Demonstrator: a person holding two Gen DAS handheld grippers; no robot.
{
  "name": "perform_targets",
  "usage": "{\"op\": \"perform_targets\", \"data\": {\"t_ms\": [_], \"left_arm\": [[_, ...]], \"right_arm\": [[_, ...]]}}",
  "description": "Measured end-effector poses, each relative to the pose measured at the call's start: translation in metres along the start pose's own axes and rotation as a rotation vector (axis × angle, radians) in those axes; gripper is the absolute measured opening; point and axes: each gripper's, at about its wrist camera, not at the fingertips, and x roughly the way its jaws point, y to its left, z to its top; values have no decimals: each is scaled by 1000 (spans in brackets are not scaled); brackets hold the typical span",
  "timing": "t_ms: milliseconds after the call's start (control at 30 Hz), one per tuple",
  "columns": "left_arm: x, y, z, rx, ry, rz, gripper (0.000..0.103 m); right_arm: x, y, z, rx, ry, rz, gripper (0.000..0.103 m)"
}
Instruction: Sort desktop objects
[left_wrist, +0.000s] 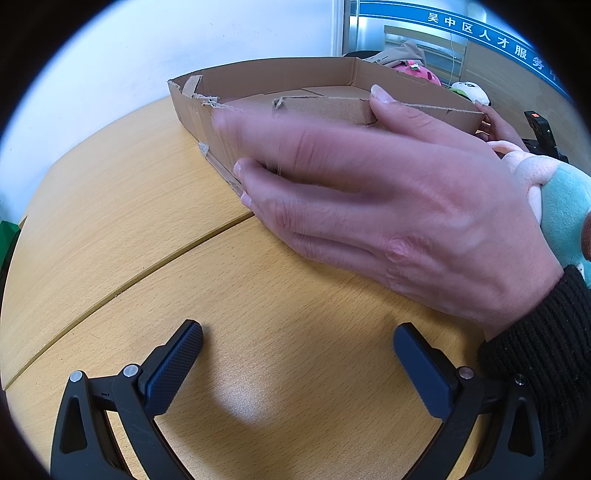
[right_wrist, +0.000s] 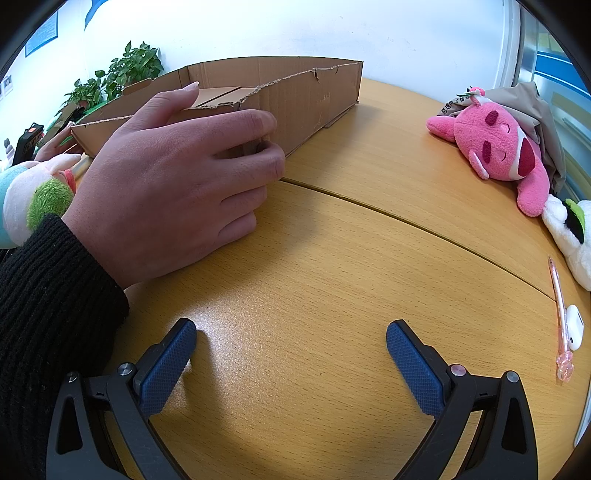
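Note:
A shallow, torn cardboard box (left_wrist: 280, 74) (right_wrist: 306, 96) stands on the wooden table (left_wrist: 110, 206) (right_wrist: 369, 229). A person's bare hand (left_wrist: 388, 192) (right_wrist: 177, 177) in a black sleeve grips the box's near wall. A second hand (left_wrist: 498, 127) touches its far end. My left gripper (left_wrist: 301, 350) is open low over the table, short of the box, with nothing between its fingers. My right gripper (right_wrist: 291, 350) is open and empty too. A pink plush (right_wrist: 495, 147), a white plush (right_wrist: 569, 229) and a pink pen (right_wrist: 559, 317) lie to the right.
A teal, pink and green plush (left_wrist: 554, 199) (right_wrist: 37, 199) lies beside the hand's wrist. A small white case (right_wrist: 574, 326) sits next to the pen. A black device (left_wrist: 541, 129) and potted plants (right_wrist: 122, 74) stand behind the box. A seam (right_wrist: 424, 225) crosses the tabletop.

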Motion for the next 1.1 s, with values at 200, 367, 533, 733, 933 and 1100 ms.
{"op": "perform_targets", "data": {"t_ms": [200, 367, 533, 733, 933, 1100], "left_arm": [[0, 0, 0, 0, 0, 0, 103], [0, 0, 0, 0, 0, 0, 103], [0, 0, 0, 1, 0, -1, 103], [-1, 0, 0, 1, 0, -1, 103], [-1, 0, 1, 2, 0, -1, 103], [0, 1, -2, 7, 0, -4, 103]], "right_arm": [[0, 0, 0, 0, 0, 0, 103], [0, 0, 0, 0, 0, 0, 103], [0, 0, 0, 0, 0, 1, 103], [0, 0, -1, -1, 0, 1, 103], [0, 0, -1, 0, -1, 2, 103], [0, 0, -1, 0, -1, 2, 103]]}}
